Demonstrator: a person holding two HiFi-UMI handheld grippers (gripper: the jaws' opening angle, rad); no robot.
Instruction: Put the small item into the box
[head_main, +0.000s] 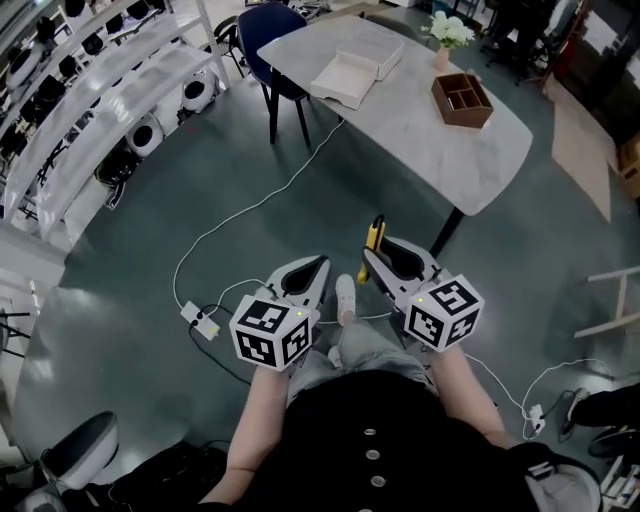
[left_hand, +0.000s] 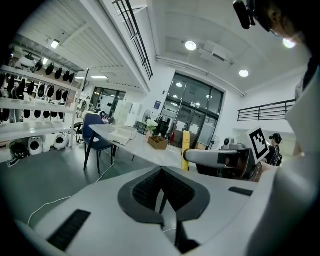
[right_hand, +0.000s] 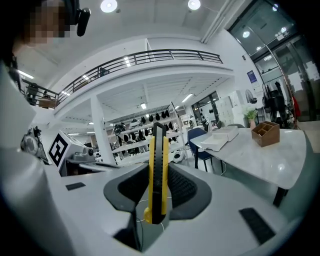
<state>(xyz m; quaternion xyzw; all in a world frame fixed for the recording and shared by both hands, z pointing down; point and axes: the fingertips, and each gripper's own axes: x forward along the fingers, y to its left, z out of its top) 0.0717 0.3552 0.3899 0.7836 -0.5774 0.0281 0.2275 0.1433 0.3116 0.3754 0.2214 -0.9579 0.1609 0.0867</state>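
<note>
Wooden divided box on table

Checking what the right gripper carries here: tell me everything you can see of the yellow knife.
The knife is a slim utility cutter, yellow plastic by its look, with a black strip down its middle and a black top end. It stands upright, clamped low down between the pads of the right gripper, its top rising clear above them. Nothing else touches it. It is in the air over the floor, short of the table. No bared blade shows.
</note>
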